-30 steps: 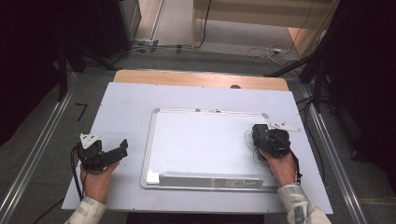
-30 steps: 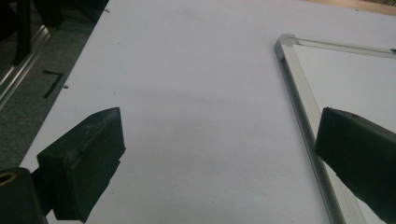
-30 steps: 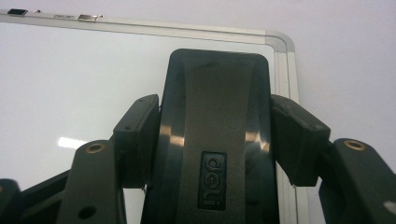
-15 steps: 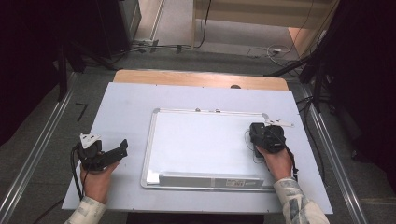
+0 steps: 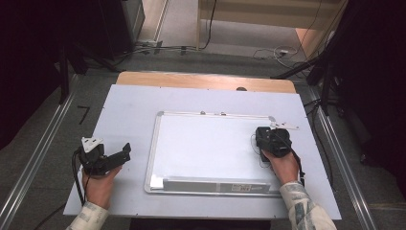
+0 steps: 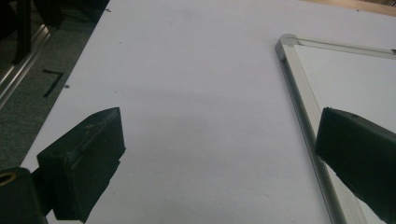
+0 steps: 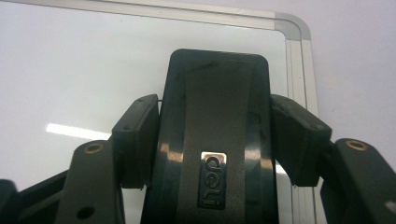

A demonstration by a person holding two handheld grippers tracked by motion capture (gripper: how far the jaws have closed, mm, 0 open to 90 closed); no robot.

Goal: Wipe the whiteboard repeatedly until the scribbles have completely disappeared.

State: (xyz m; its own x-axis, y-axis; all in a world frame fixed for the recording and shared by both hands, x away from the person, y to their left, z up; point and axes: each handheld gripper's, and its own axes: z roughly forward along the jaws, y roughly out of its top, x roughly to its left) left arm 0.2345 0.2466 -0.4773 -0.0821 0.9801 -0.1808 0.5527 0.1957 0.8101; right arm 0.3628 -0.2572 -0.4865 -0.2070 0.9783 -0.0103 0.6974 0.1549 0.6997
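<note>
Jaws of the right gripper [image 7: 212,140] flank a black eraser [image 7: 215,126] lying on the whiteboard [image 5: 210,143] near its far right corner. They have just been opening, with the eraser between them; whether the pads press its sides is hard to tell. Its long axis runs straight ahead between the jaws. At near left, the left gripper [image 6: 219,154] rests open and empty on the table [image 5: 129,105], well apart from the eraser. Count: one eraser, one whiteboard, two grippers.

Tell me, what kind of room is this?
Probably a lab or workshop: a table with a whiteboard, cables across the floor, and dark stands around it.
</note>
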